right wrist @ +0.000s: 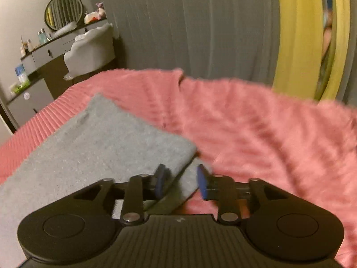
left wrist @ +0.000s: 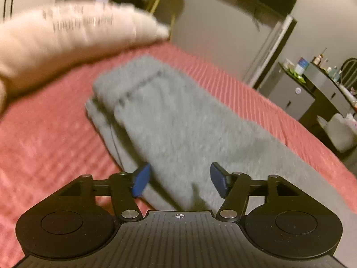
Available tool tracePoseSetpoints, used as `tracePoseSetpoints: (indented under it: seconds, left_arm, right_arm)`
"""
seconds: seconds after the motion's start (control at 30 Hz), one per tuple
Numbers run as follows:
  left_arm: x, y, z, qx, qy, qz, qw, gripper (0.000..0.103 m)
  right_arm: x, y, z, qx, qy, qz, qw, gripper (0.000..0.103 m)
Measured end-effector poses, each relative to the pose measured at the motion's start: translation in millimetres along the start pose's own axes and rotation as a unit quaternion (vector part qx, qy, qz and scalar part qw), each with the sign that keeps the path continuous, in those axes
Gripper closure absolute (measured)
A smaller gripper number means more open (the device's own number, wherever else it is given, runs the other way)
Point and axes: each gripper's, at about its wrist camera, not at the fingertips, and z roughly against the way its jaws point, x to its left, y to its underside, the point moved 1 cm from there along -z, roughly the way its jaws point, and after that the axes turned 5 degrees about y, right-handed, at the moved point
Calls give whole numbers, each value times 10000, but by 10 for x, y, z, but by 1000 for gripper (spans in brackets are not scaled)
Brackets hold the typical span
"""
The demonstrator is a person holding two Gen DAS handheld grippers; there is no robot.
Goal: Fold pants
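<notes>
The folded grey pants (left wrist: 169, 120) lie on the pink bedspread (left wrist: 44, 134), long axis running from lower right to upper left, under the spread, empty left gripper (left wrist: 178, 179); the right gripper (right wrist: 181, 182), also spread, hovers over their lower-centre corner.

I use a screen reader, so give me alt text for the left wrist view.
Folded grey pants lie on a pink ribbed bedspread. The left gripper hangs open just above their near end, holding nothing. A cream pillow lies behind.
</notes>
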Motion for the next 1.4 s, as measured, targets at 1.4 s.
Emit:
tracePoseSetpoints:
  seconds: [1.4]
  left_arm:
    - [-1548,969,-314,1089,932,-2044,9683,8]
  right_arm:
    - [-482,438,-27,1372,-2307,-2391,9332,54]
